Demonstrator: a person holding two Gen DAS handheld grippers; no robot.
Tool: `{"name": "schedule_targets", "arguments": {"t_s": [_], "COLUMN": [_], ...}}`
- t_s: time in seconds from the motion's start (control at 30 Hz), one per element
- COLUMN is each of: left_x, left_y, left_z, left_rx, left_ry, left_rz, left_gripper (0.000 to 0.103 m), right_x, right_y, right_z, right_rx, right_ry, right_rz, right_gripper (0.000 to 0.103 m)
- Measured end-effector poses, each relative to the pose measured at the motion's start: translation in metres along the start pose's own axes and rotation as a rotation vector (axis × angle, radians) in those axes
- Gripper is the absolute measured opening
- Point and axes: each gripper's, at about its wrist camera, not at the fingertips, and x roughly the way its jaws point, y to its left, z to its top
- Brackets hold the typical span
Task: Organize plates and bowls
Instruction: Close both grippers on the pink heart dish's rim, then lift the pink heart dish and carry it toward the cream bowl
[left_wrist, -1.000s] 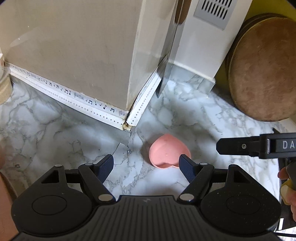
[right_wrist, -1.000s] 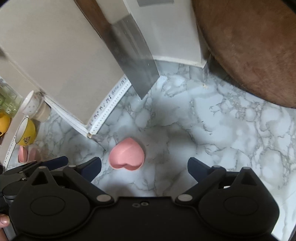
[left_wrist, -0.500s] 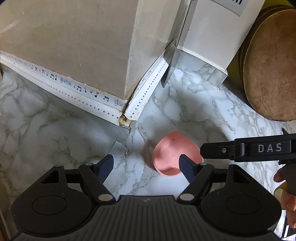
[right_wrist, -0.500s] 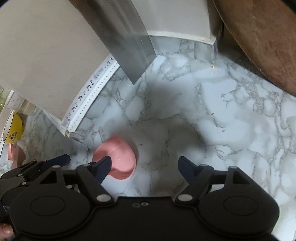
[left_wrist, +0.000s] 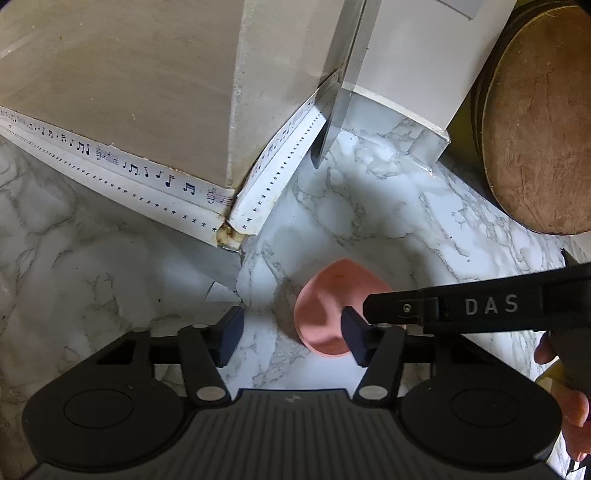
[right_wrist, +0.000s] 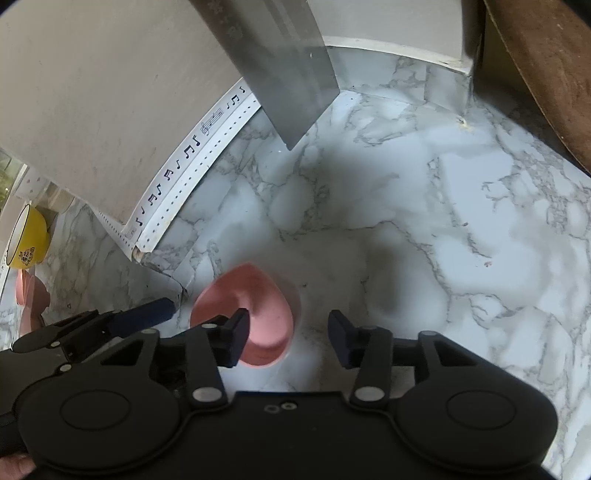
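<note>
A pink heart-shaped bowl (left_wrist: 325, 310) sits upright on the marble counter (left_wrist: 388, 206), just off a wall corner. My left gripper (left_wrist: 291, 339) hovers low over it with its jaws closing. Its right finger (left_wrist: 352, 338) overlaps the bowl and its left finger stands well clear, so no pad presses. My right gripper (right_wrist: 288, 341) comes in from the other side, also closing. Its left finger (right_wrist: 236, 339) covers part of the bowl (right_wrist: 262, 314), and a gap separates the right finger from the rim. The right gripper's finger (left_wrist: 461, 306) crosses the left wrist view.
A wall corner edged with music-note tape (left_wrist: 147, 173) stands just behind the bowl. A steel cleaver blade (right_wrist: 284, 70) leans by a white box (left_wrist: 417, 62). A round wooden board (left_wrist: 539, 122) stands at the right. A yellow mug (right_wrist: 29, 240) and a pink dish (right_wrist: 31, 299) sit far left.
Both grippers have come down toward the pink bowl and their jaws have narrowed. The right gripper's left finger now overlaps the bowl, which lay clear of it a second ago.
</note>
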Motion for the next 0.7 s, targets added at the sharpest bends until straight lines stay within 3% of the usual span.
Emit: {"name": "schedule_targets", "arguments": {"t_s": [0.07,0.27,0.7], "left_x": [0.000,0.003,0.001], "left_y": [0.000,0.007,0.001], "left_z": [-0.001,-0.001,0.000], "left_rx": [0.000,-0.042,-0.021], "left_ry": [0.002,0.004,0.019], "left_rz": [-0.006,-0.009,-0.019], "left_gripper": [0.037,0.024,0.010], "right_x": [0.000,0.001,0.001], "right_y": [-0.001,-0.004,0.016], "right_z": [0.000,0.000,-0.008], "right_rx": [0.004,0.007,-0.106], "right_ry": [-0.002,-0.002,0.011], "right_rz": [-0.001,-0.006,-0.058], "right_gripper": [0.038,0.028,0.011]}}
